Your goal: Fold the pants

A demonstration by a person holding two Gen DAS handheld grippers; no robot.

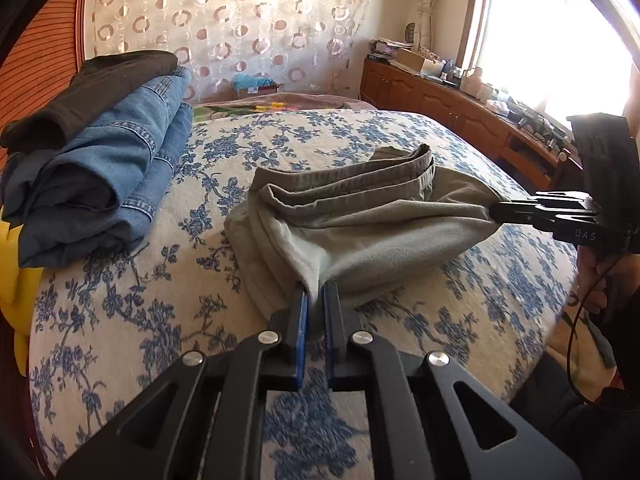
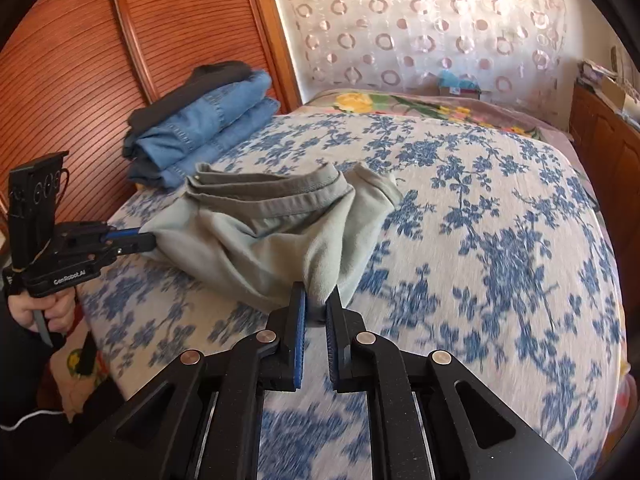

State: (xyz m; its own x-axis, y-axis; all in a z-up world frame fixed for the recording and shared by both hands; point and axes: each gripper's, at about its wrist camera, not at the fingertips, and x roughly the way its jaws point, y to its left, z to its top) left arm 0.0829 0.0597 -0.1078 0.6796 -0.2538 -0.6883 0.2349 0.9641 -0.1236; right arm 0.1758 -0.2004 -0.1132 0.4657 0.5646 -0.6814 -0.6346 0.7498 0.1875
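A pair of grey-green pants (image 1: 352,216) lies bunched on the flowered bedspread (image 1: 120,320), waistband up and toward the far side. My left gripper (image 1: 316,292) is shut on a near fold of the pants. My right gripper (image 1: 494,212) is shut on the pants' right end. In the right wrist view the pants (image 2: 260,232) hang between the two grippers: my right gripper (image 2: 318,296) pinches the near fold and my left gripper (image 2: 150,240) pinches the left end. The cloth is lifted slightly and stretched between them.
A stack of folded clothes (image 1: 104,152), blue jeans with dark garments, sits at the bed's far left, also in the right wrist view (image 2: 200,120). A wooden slatted door (image 2: 80,60) stands left. A wooden cabinet (image 1: 460,112) with clutter runs under the window.
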